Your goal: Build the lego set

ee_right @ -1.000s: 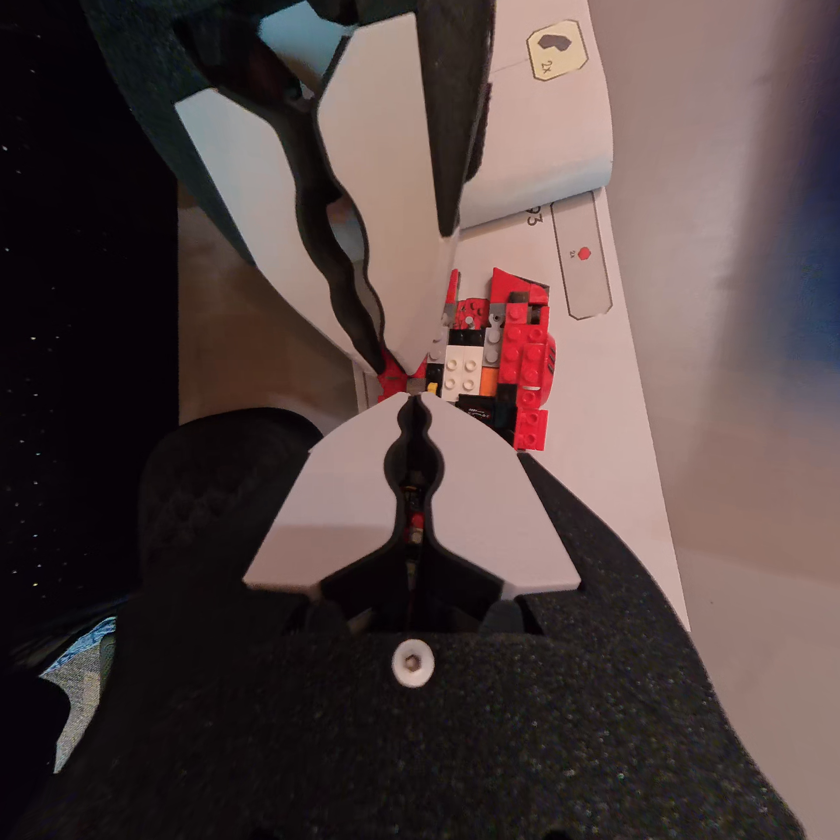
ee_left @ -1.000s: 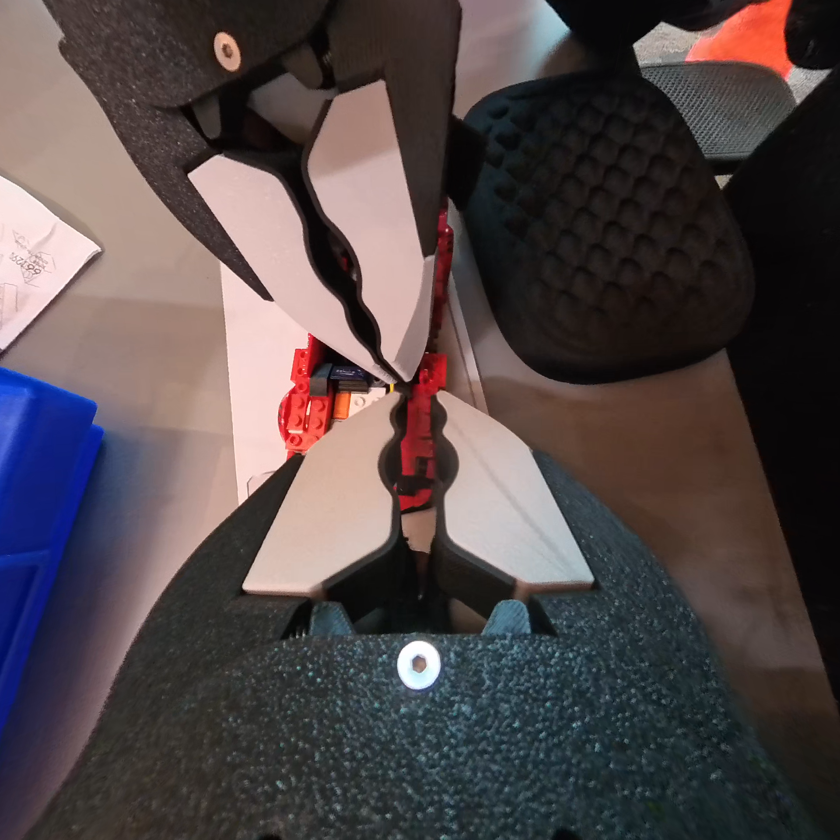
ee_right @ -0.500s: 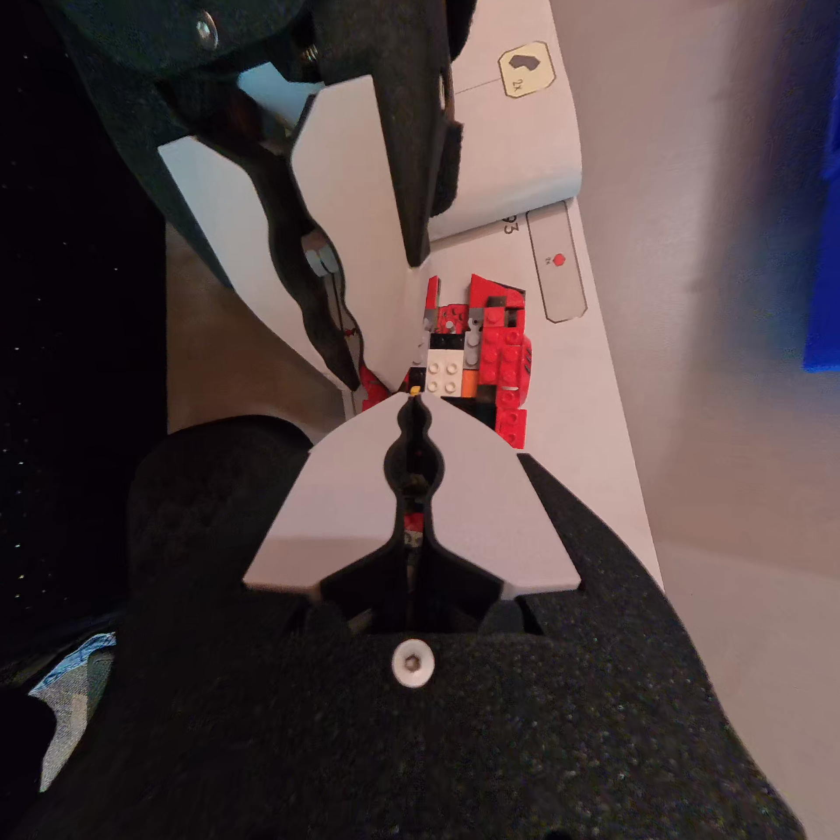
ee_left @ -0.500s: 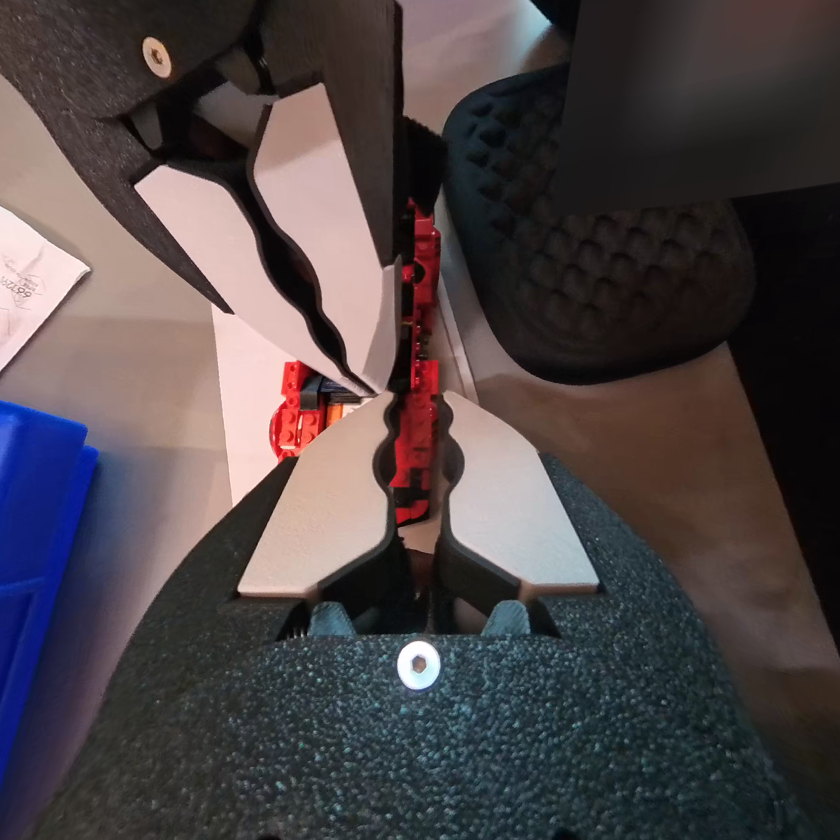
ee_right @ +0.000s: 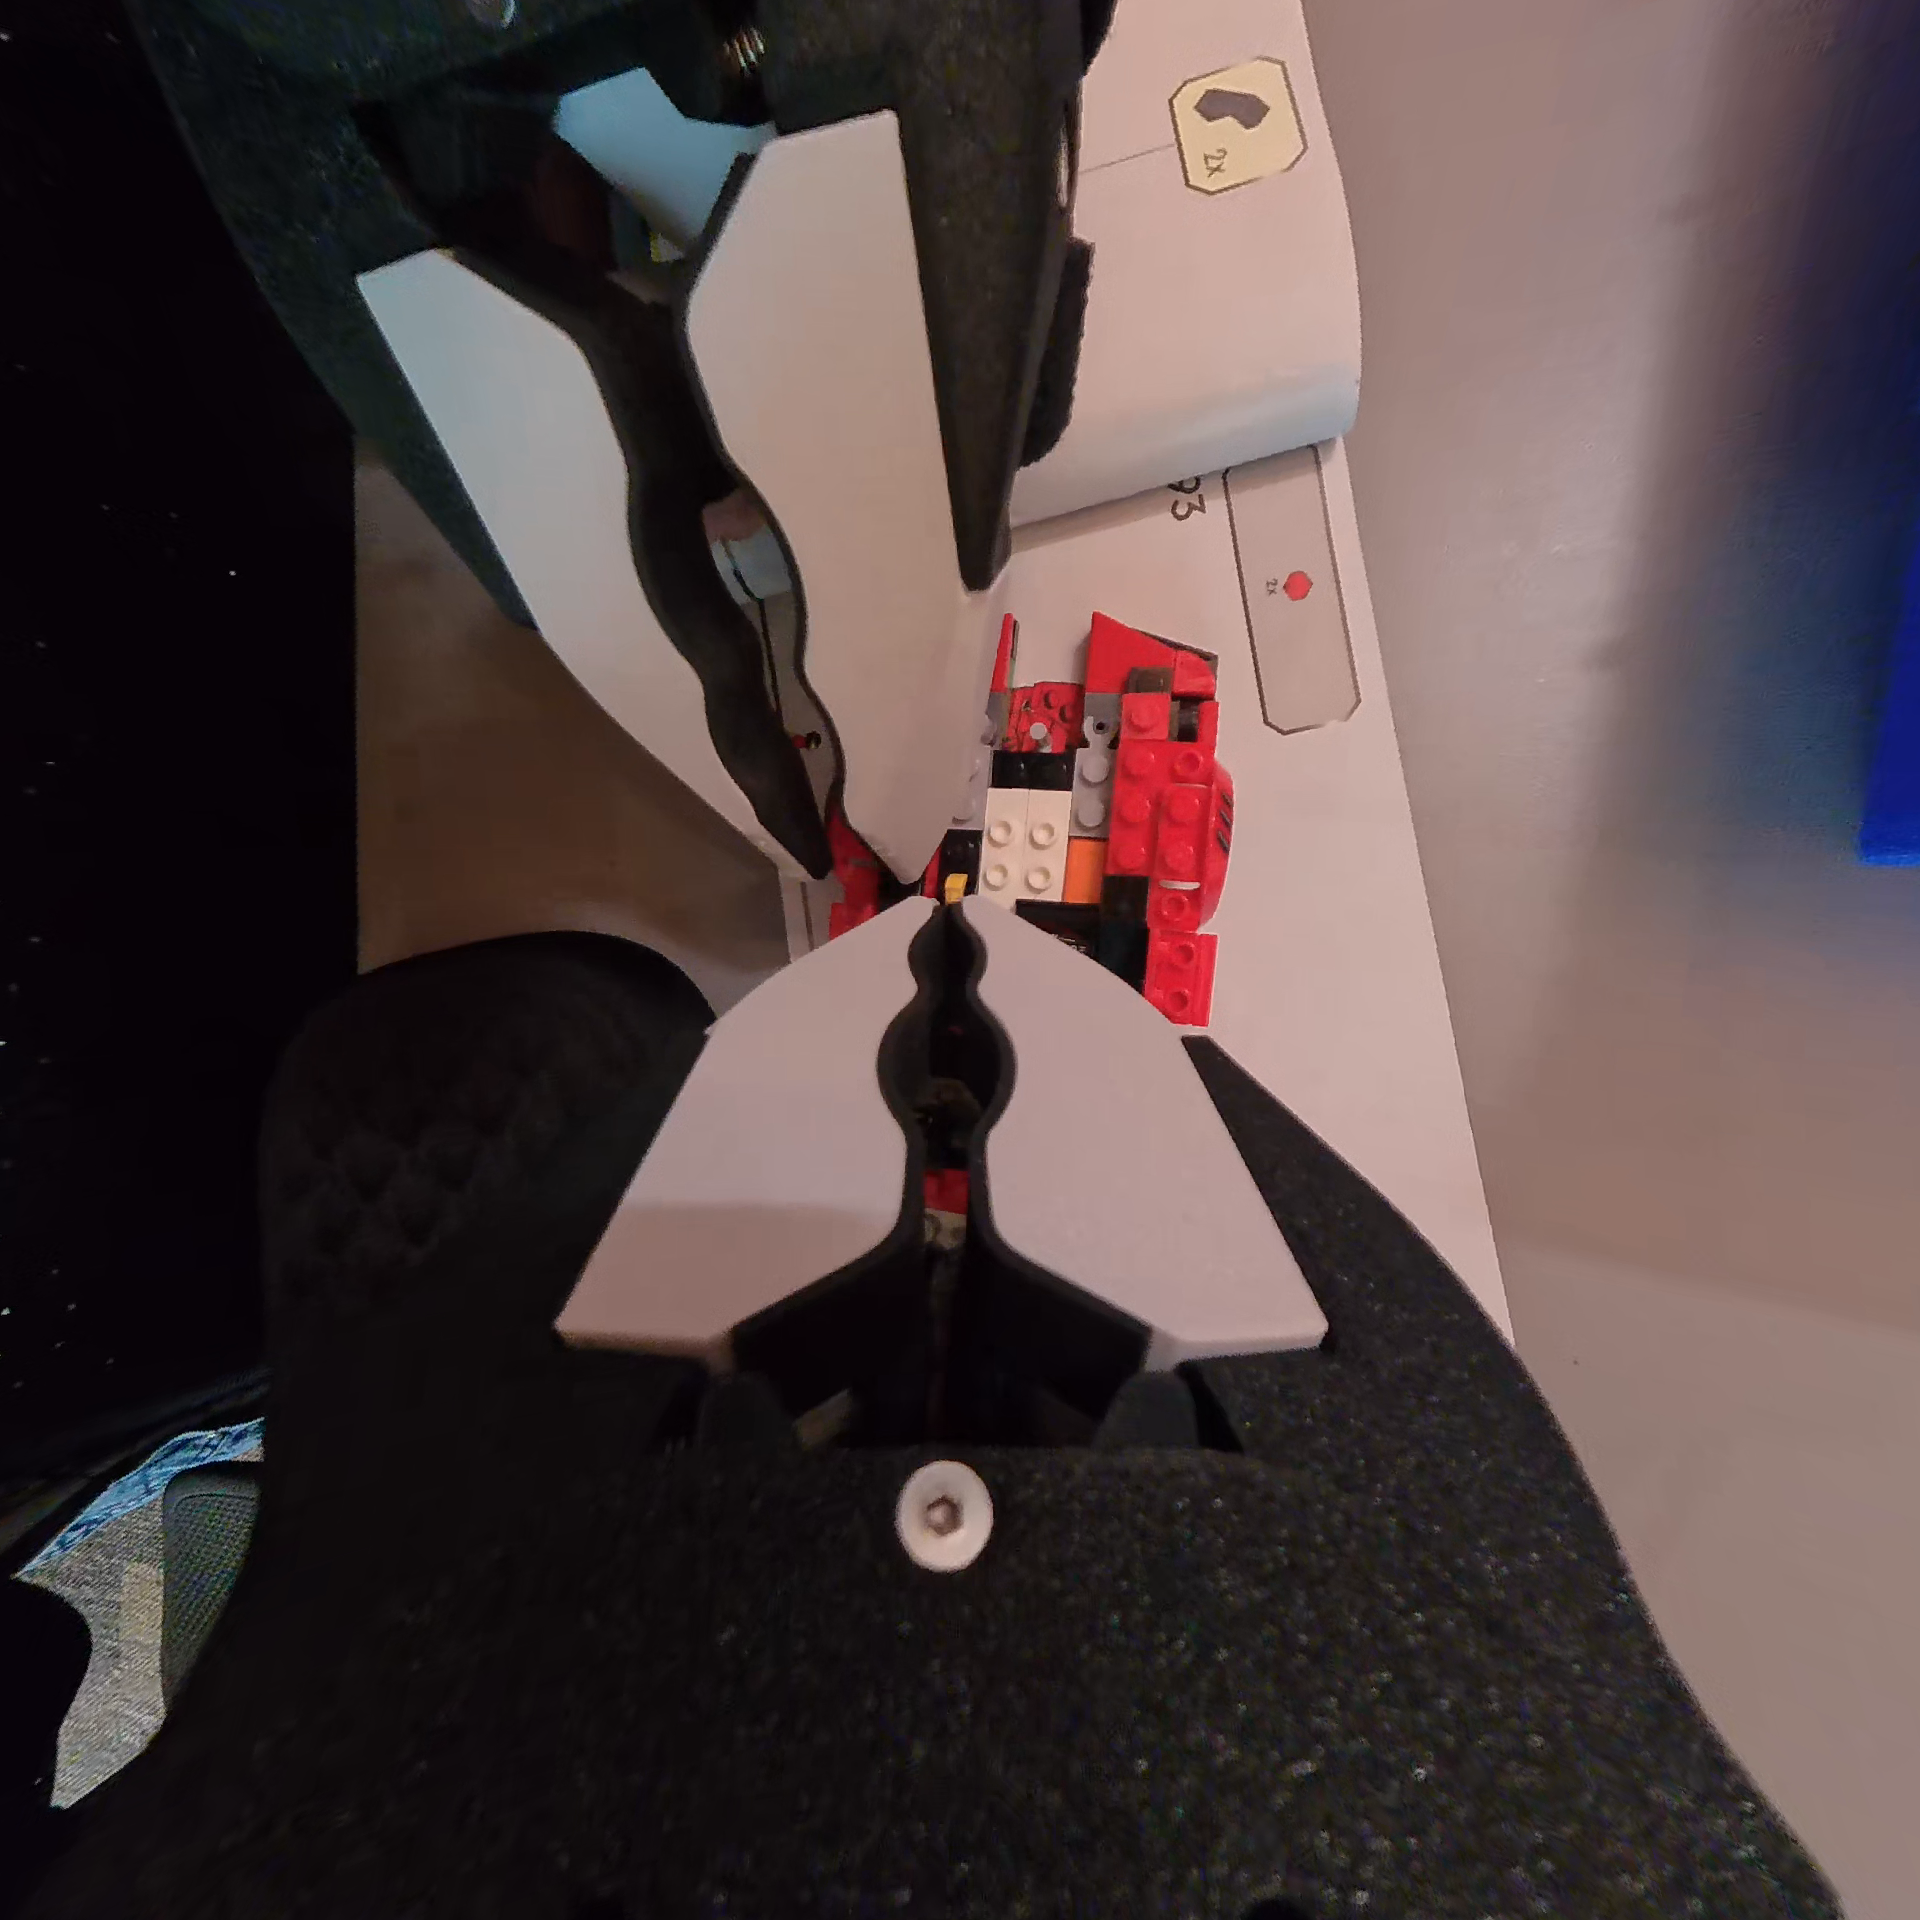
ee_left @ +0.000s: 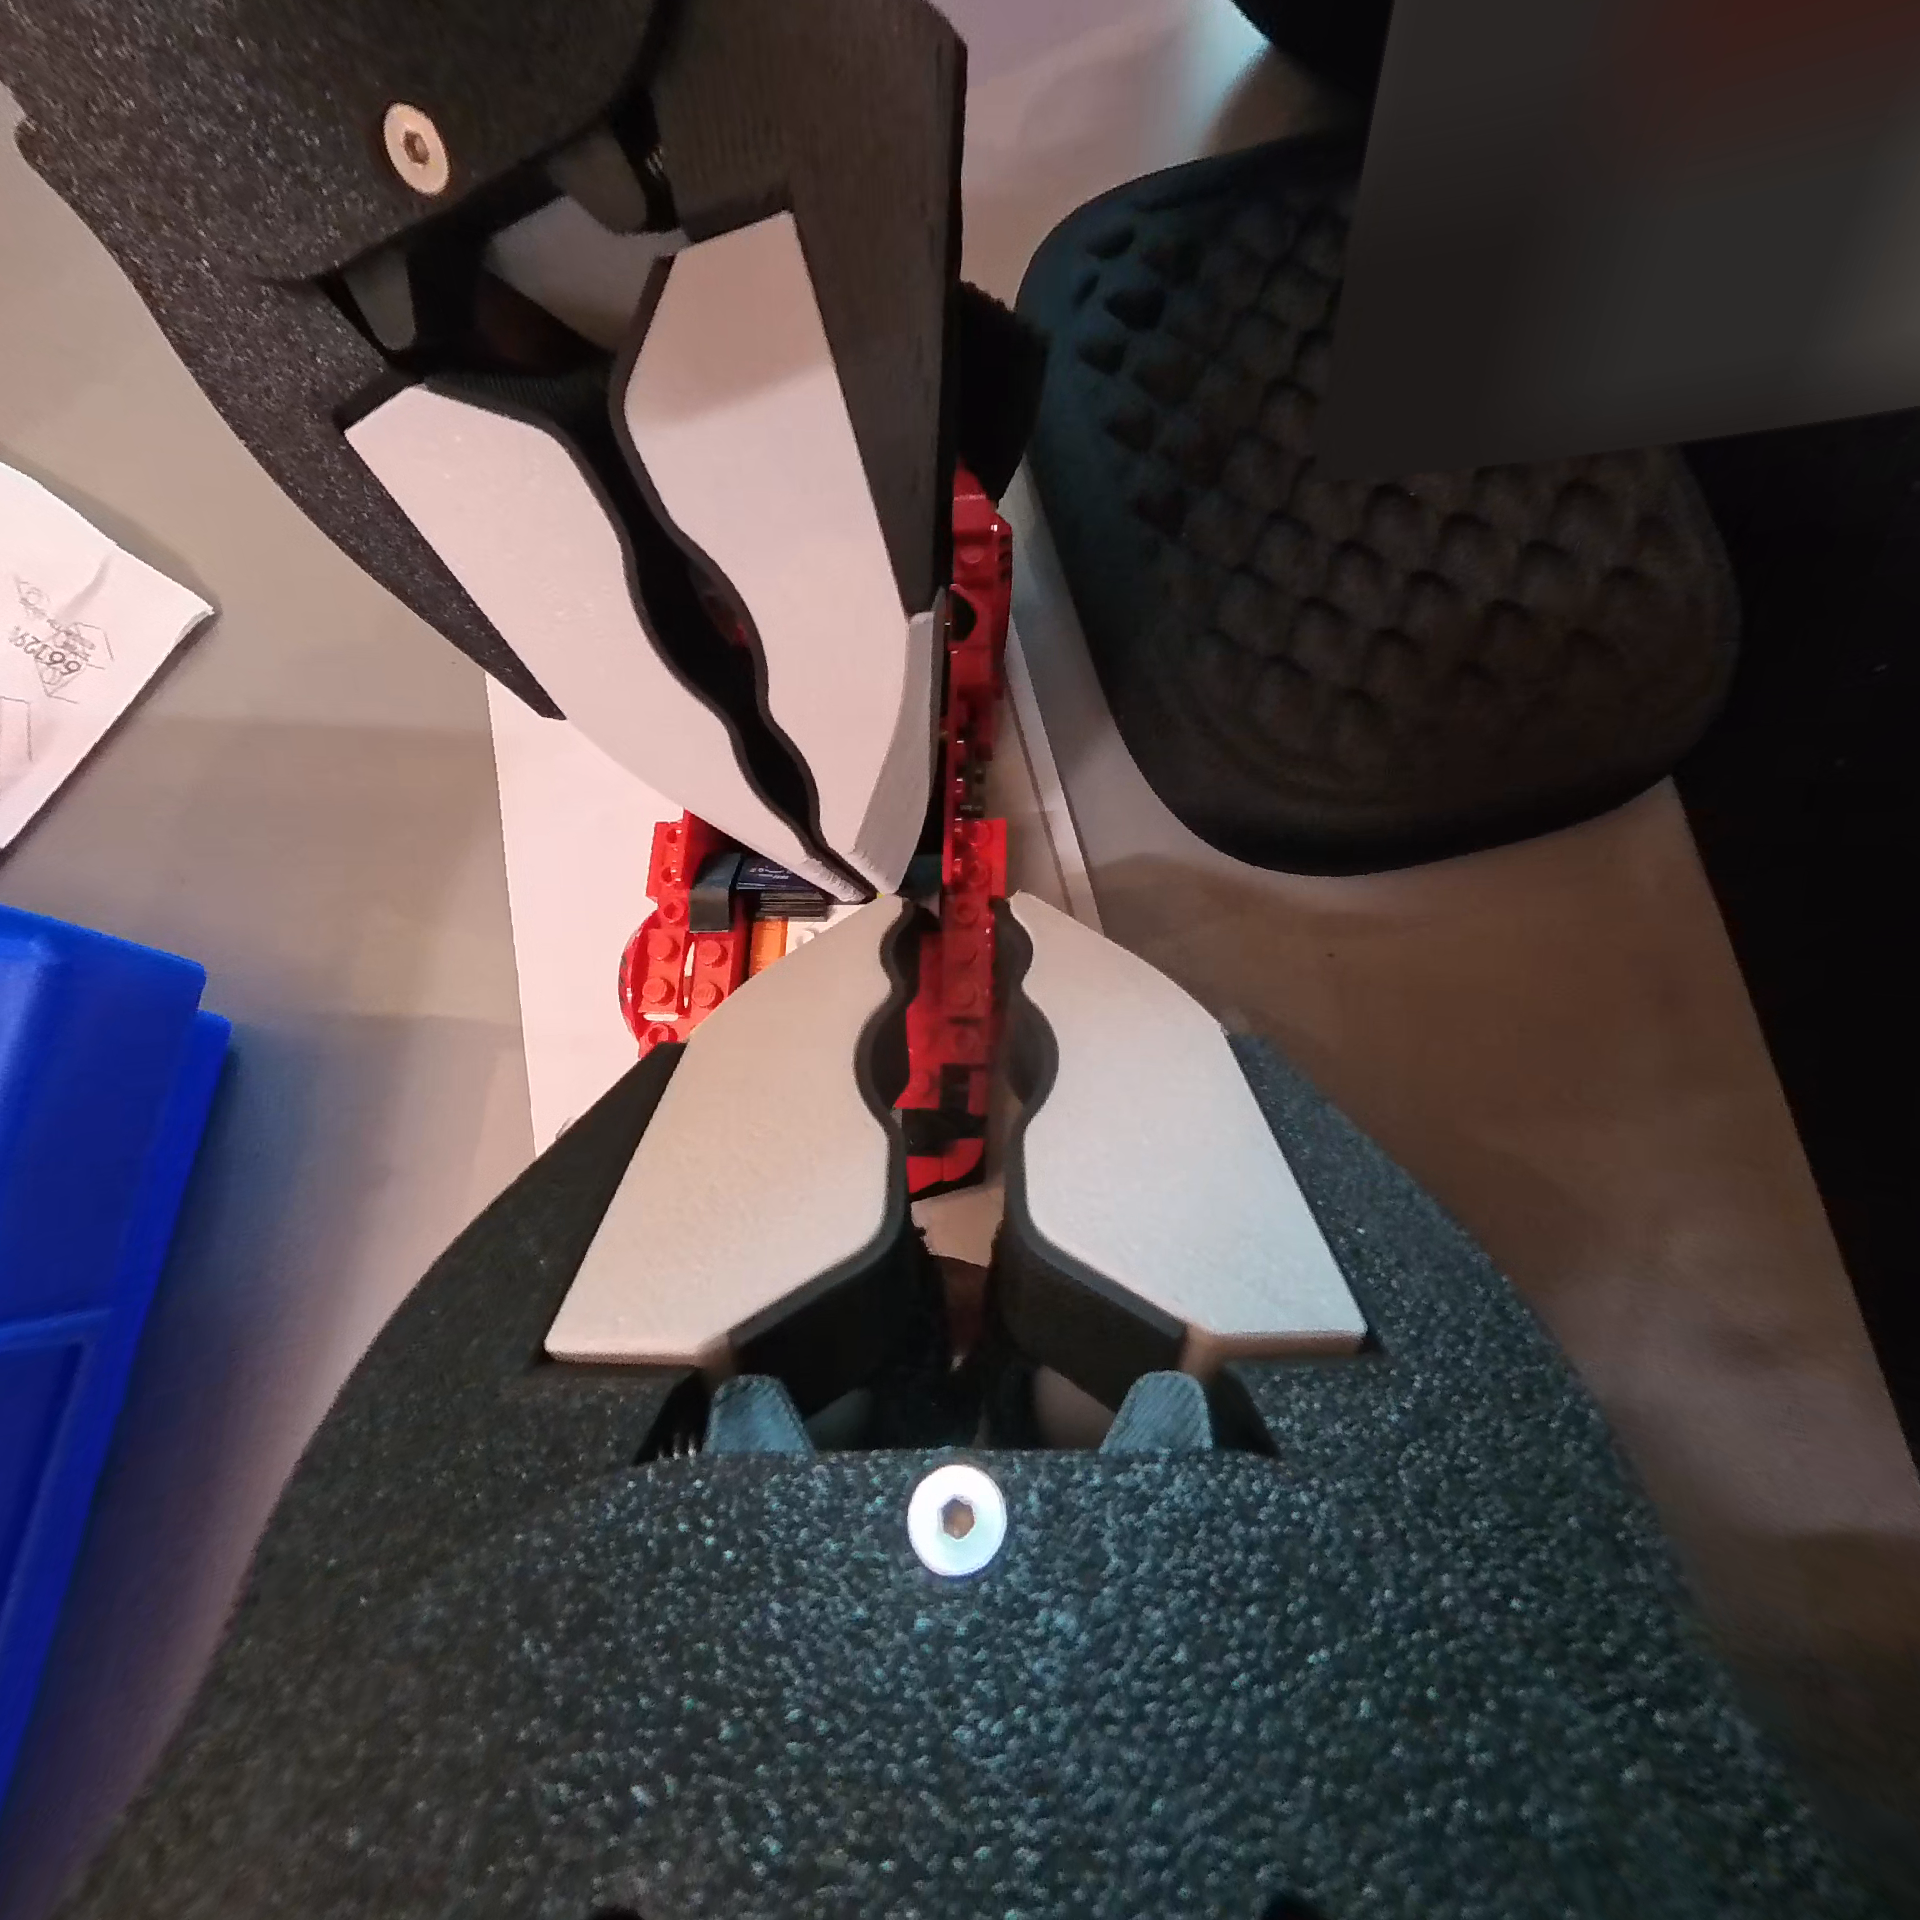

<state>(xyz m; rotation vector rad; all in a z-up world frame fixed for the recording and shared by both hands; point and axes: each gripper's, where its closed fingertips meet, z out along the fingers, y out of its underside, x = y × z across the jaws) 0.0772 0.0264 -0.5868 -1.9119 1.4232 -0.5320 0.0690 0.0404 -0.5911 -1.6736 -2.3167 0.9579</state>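
The lego model (ee_right: pixel 1164 821) is a red, white, black and orange car-like build lying on the open instruction booklet (ee_right: pixel 1195 364). My left gripper (ee_left: pixel 951 909) is shut on the model's red side wall (ee_left: pixel 951 1018), which stands between its fingers. It enters the right wrist view from the top (ee_right: pixel 862 868). My right gripper (ee_right: pixel 945 906) is shut on a small yellow piece (ee_right: pixel 956 885) and holds it at its tips over the near end of the model, beside the white studs. In the left wrist view the right gripper (ee_left: pixel 868 883) comes down from the top, tip to tip with my left one.
A blue bin (ee_left: pixel 83 1143) stands left of the booklet (ee_left: pixel 561 831). A black mesh chair seat (ee_left: pixel 1403 623) lies past the table edge (ee_left: pixel 1351 1039). A printed paper sheet (ee_left: pixel 73 665) lies at the far left. The tips of both grippers are at nearly the same place.
My left gripper's jaws stand wider, with more of the model's red side between them. My right gripper's tips have drawn back slightly, and the yellow piece now shows at them.
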